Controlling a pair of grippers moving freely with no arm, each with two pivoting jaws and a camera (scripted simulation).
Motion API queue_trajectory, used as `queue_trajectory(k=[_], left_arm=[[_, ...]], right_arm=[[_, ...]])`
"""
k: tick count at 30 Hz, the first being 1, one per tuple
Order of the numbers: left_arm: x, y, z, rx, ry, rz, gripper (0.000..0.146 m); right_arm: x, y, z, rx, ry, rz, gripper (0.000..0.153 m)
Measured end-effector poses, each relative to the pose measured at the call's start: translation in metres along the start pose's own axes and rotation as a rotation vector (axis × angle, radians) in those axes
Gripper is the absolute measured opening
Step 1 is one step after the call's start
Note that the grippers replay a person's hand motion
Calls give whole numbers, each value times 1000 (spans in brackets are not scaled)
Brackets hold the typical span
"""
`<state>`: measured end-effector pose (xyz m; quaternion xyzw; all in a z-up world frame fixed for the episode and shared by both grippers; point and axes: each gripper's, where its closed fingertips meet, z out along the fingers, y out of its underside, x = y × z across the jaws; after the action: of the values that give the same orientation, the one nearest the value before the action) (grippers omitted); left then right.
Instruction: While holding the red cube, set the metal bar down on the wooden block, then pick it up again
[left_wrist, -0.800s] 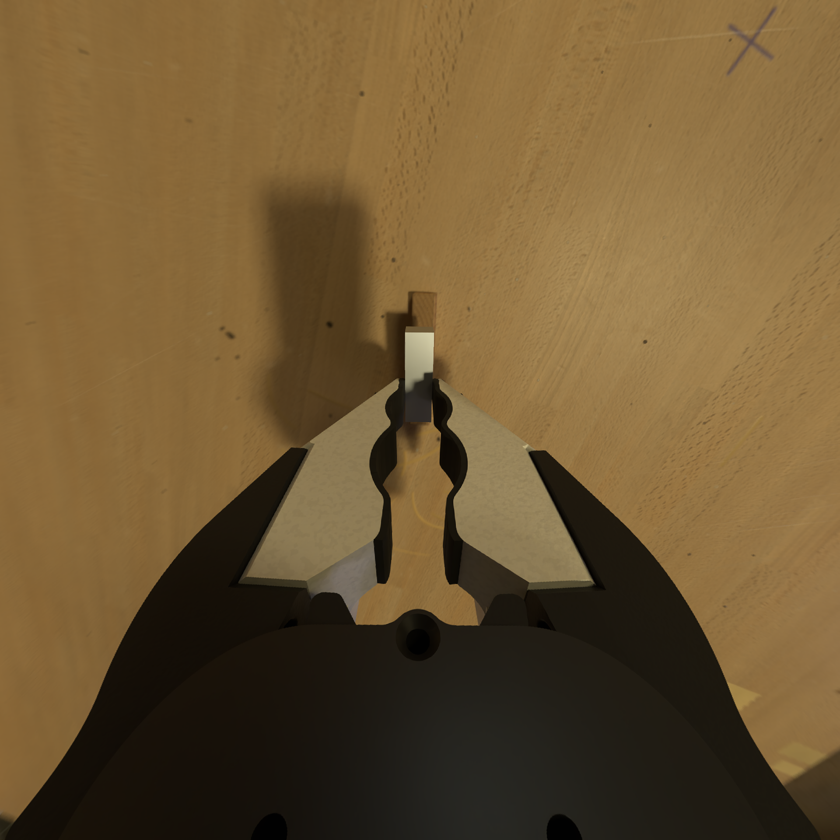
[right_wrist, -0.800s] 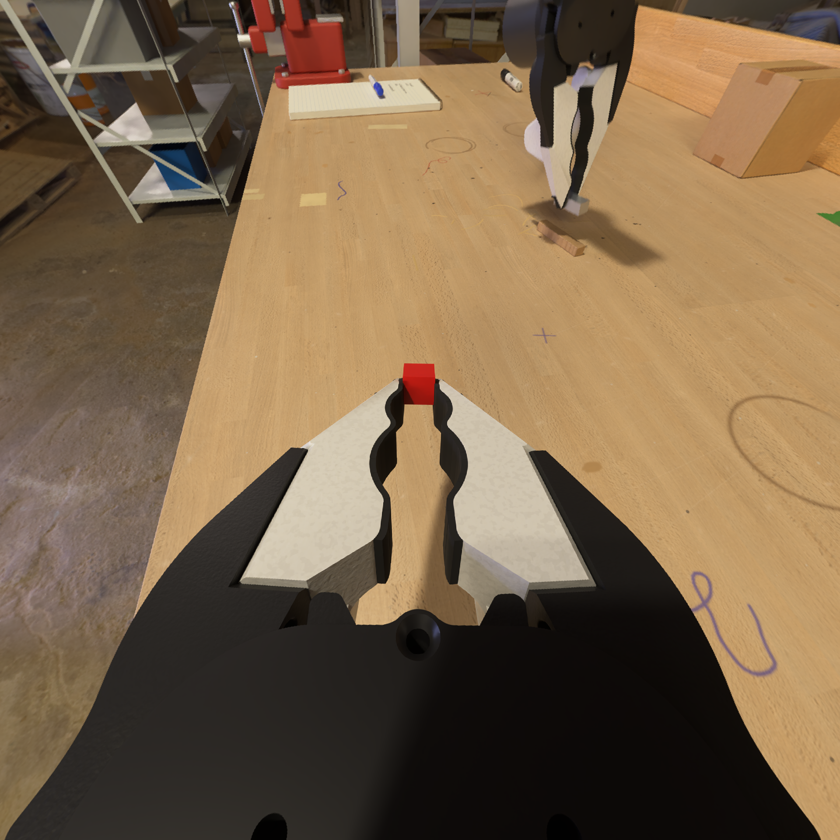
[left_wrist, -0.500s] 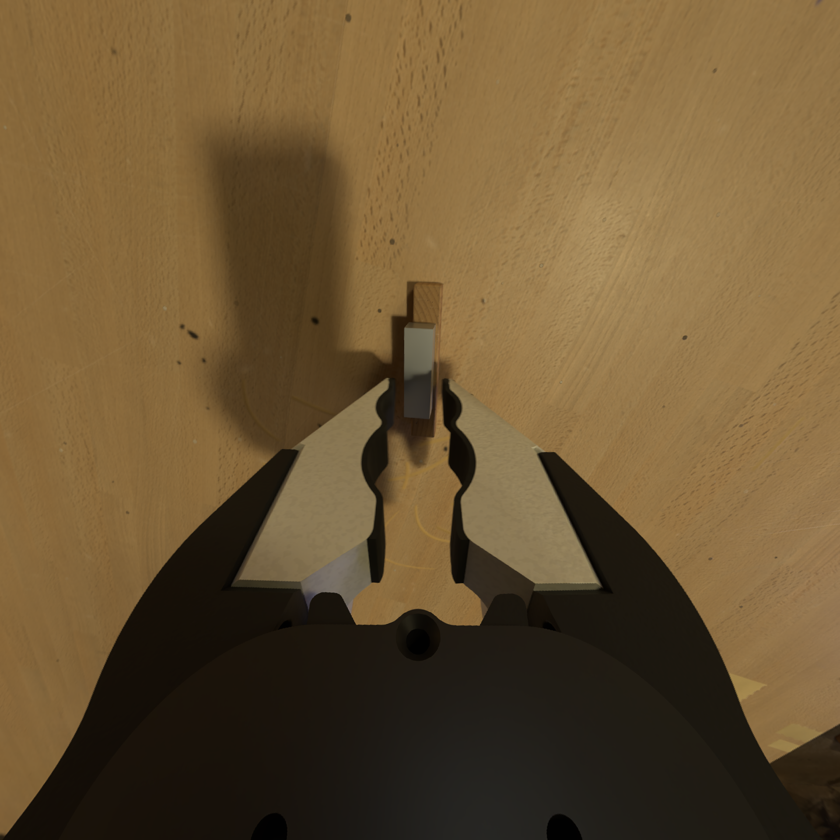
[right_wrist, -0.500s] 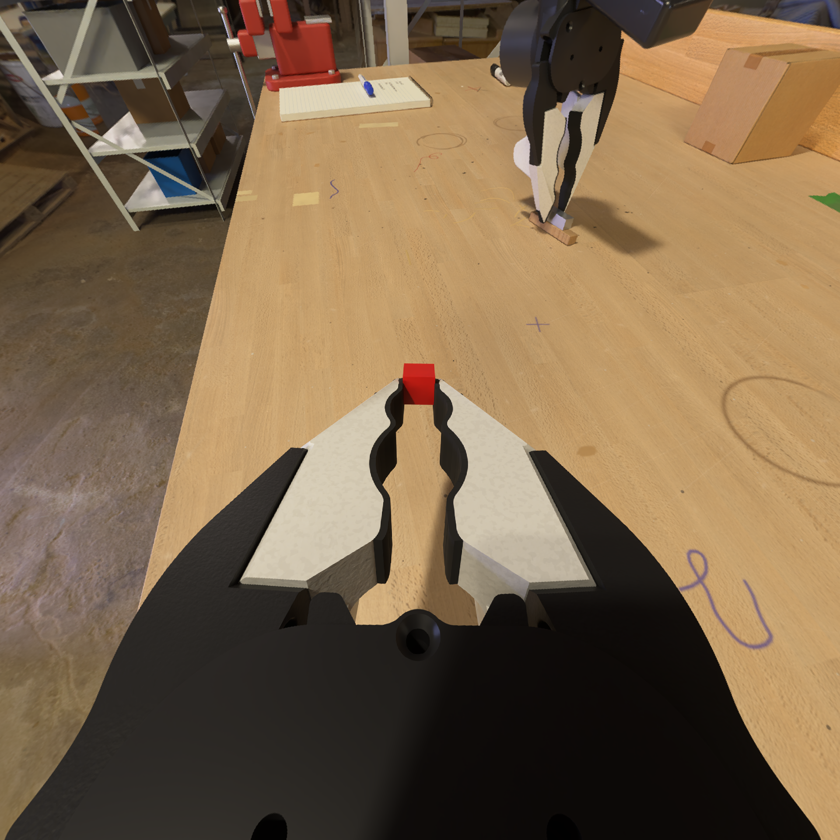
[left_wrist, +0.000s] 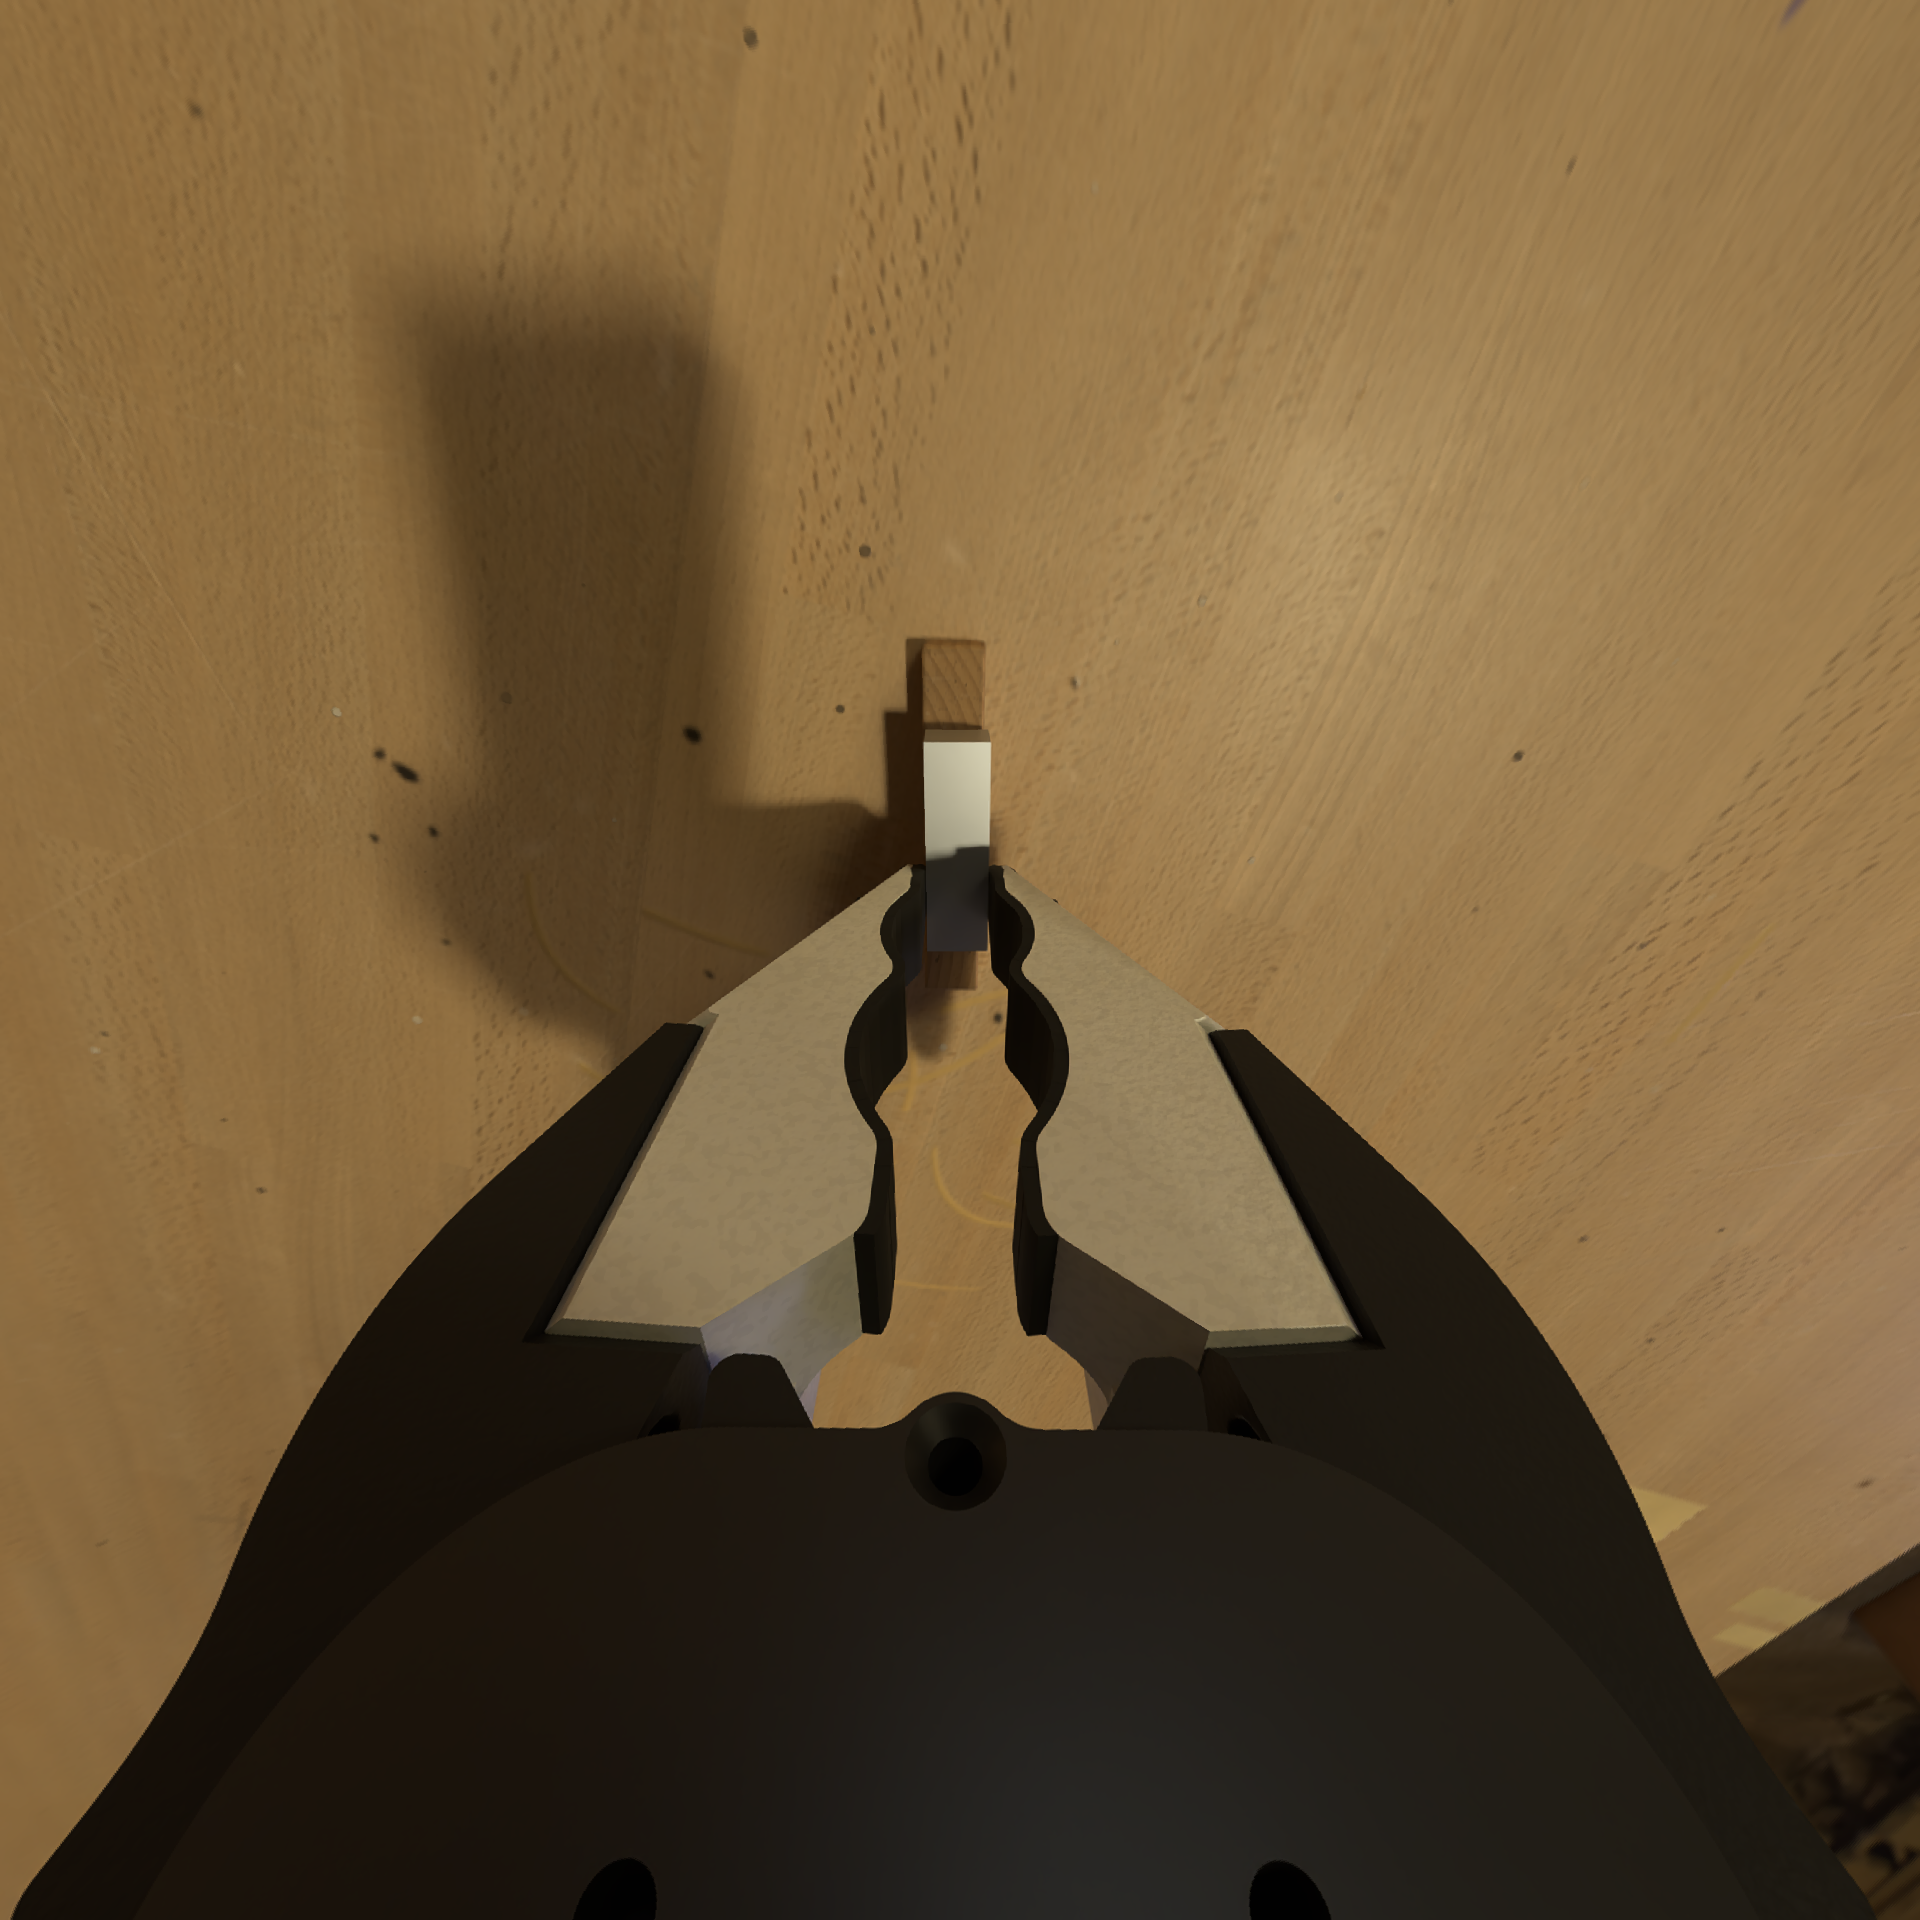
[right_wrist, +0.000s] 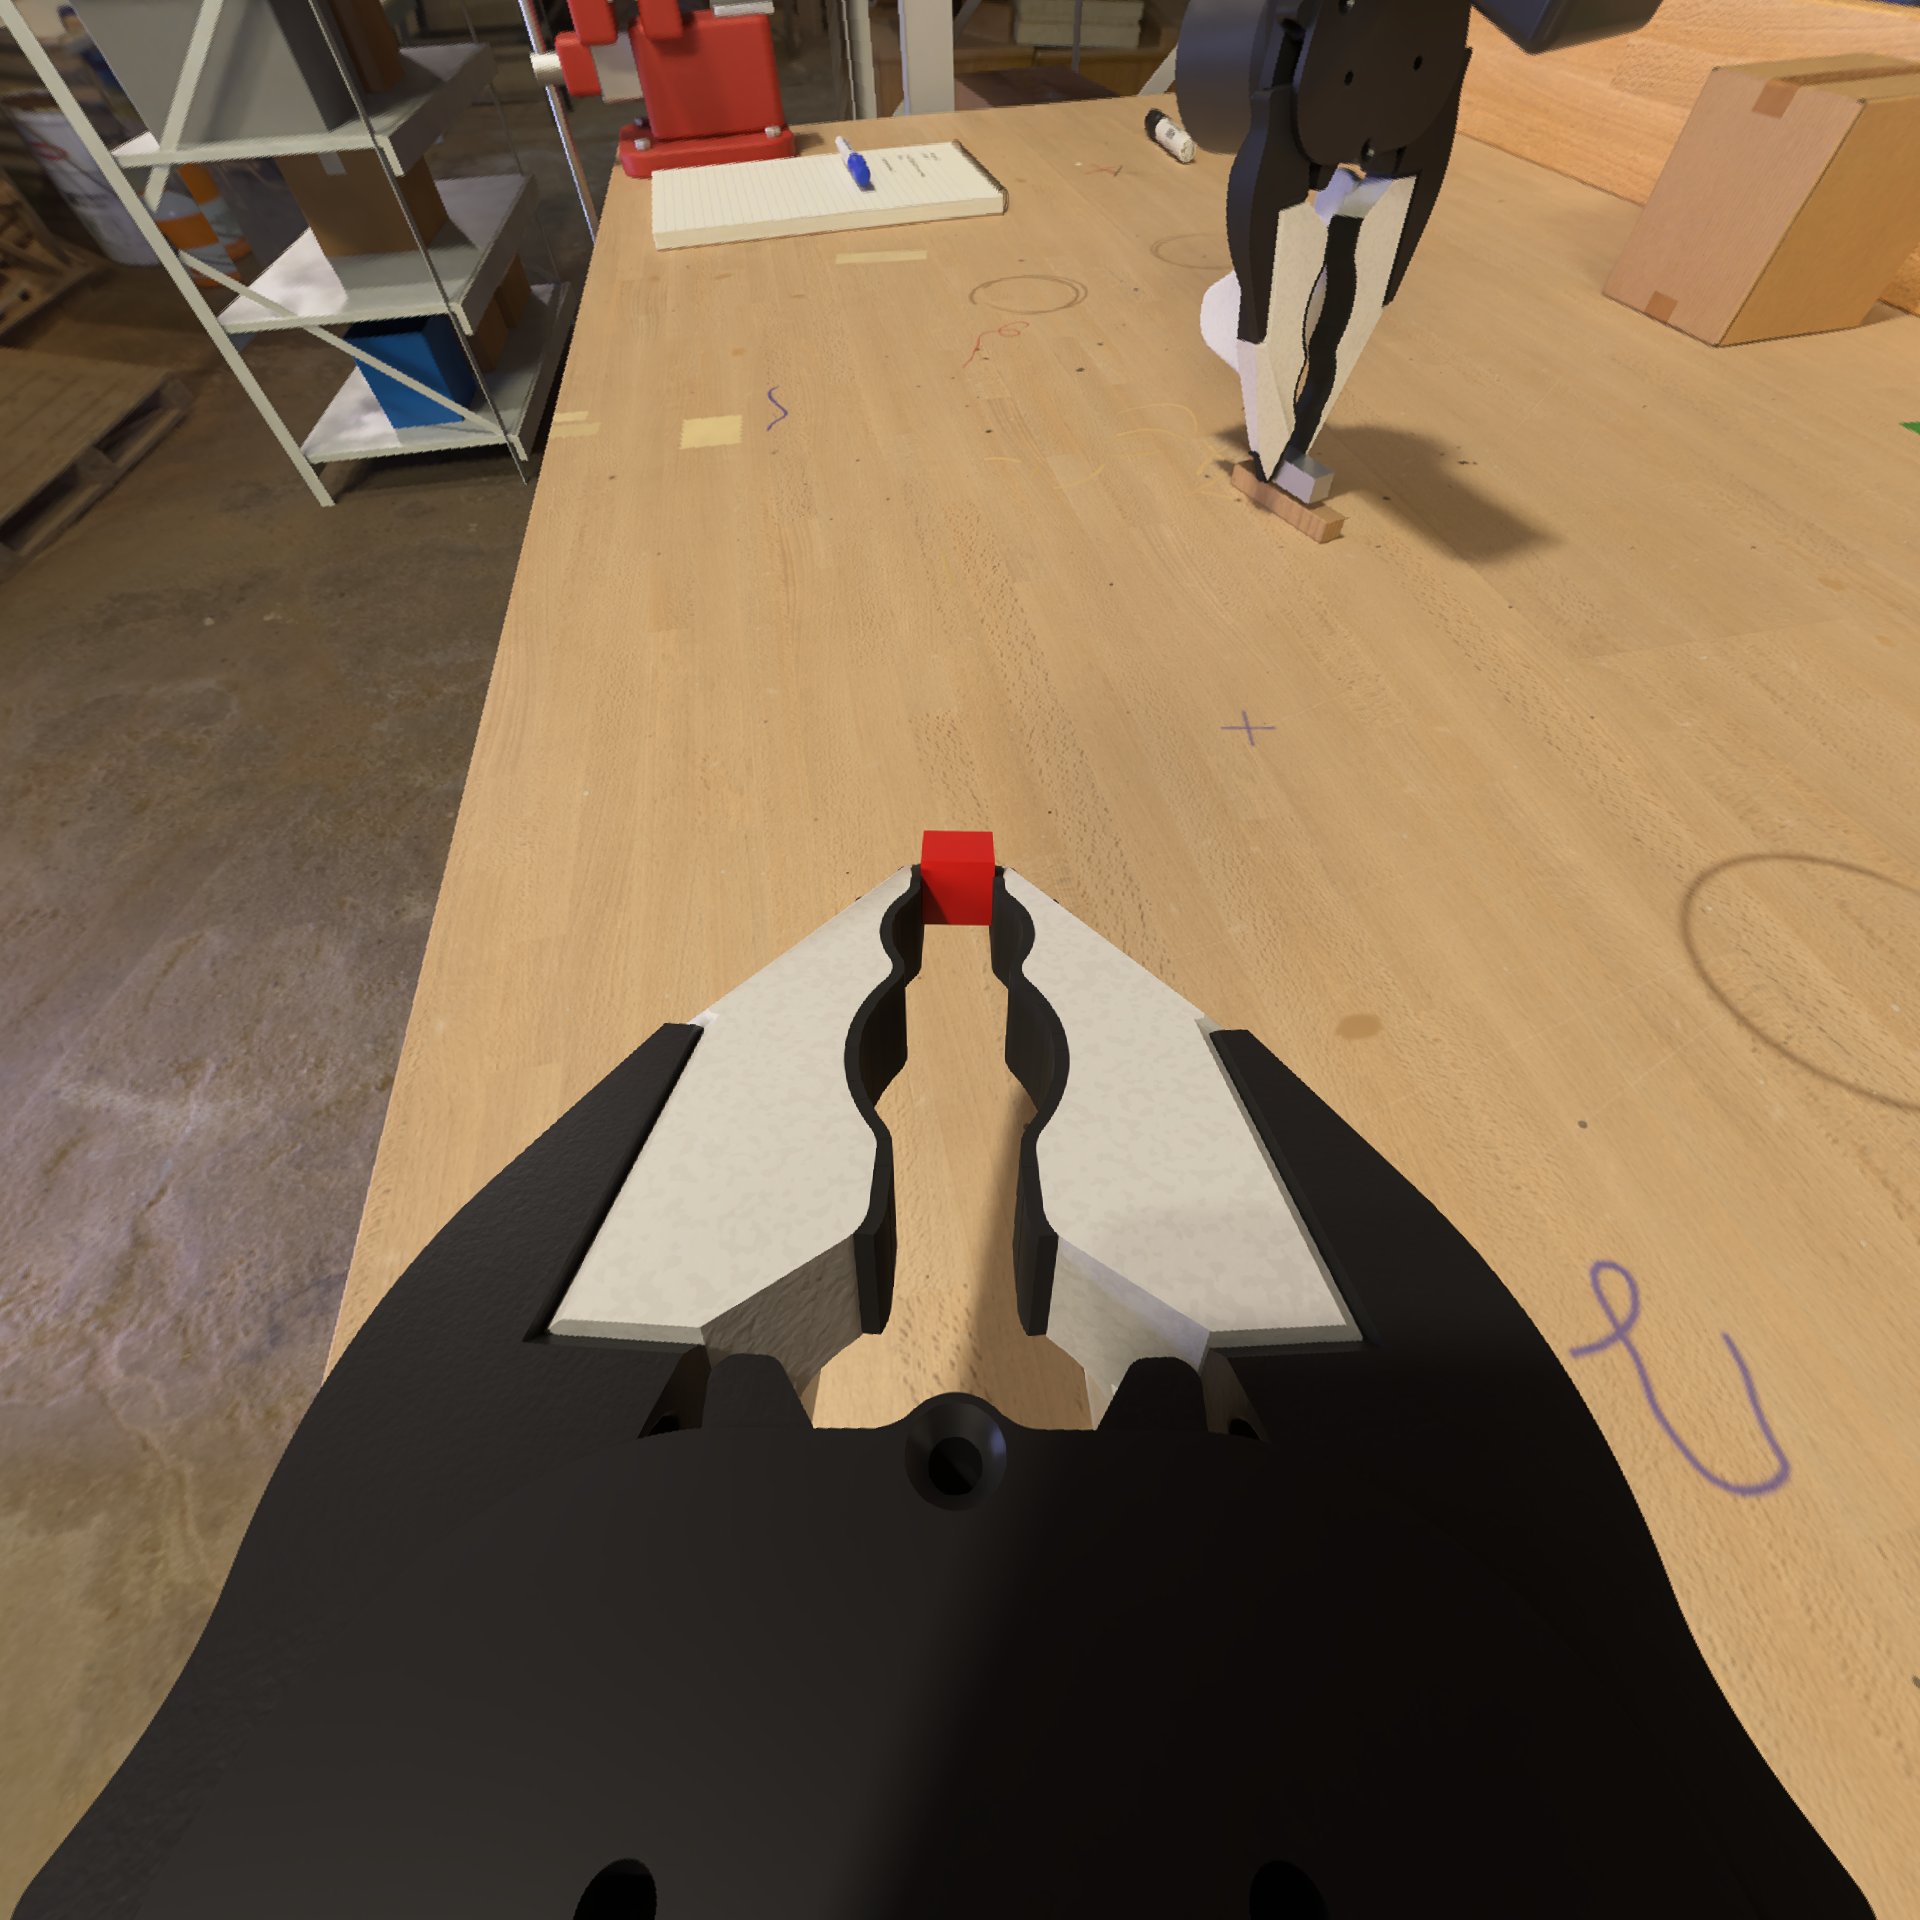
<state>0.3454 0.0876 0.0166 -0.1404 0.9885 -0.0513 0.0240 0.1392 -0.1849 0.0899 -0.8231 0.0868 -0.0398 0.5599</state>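
Observation:
In the left wrist view my left gripper (left_wrist: 956, 904) points down at the table and is shut on the near end of the grey metal bar (left_wrist: 956, 800). The bar lies lengthwise along the thin wooden block (left_wrist: 948, 681), whose far end shows beyond it. In the right wrist view the left gripper (right_wrist: 1288, 462) stands upright with the bar (right_wrist: 1307, 480) resting on or just above the block (right_wrist: 1294, 511); I cannot tell which. My right gripper (right_wrist: 957, 894) is shut on the red cube (right_wrist: 957, 878) and holds it above the table, near its left edge.
A cardboard box (right_wrist: 1766, 197) stands at the far right. A notepad (right_wrist: 821, 197) with a blue pen, a red machine (right_wrist: 696, 83) and a marker (right_wrist: 1169, 135) are at the table's far end. A metal shelf (right_wrist: 343, 260) stands on the floor to the left.
The left gripper lowered the bar onto the block, opened its jaws around it half a second ago, and has now closed on it again. The right gripper still holds the cube.

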Motion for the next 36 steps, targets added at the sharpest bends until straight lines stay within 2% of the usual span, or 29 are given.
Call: queue_trajectory(k=[4,12,20,30,33,35,36], left_arm=[[-1,6,2,-65,-28,60,11],[-1,7,3,-71,11,20,11],[-1,6,3,-103,-21,71,11],[-1,6,2,-127,-15,31,11],[9,2,-14,-48,-54,-55,11],[31,-2,-37,37,-43,-238,11],[52,-4,-46,90,18,-335,11]], right_arm=[[-1,1,1,-8,-3,-7,11],[-3,5,3,-32,-12,-18,11],[-4,7,5,-53,-16,-25,11],[-5,10,6,-71,-11,-37,11],[-3,7,3,-46,10,-38,11],[-1,6,1,-36,16,-28,11],[-1,6,0,-33,17,-22,11]])
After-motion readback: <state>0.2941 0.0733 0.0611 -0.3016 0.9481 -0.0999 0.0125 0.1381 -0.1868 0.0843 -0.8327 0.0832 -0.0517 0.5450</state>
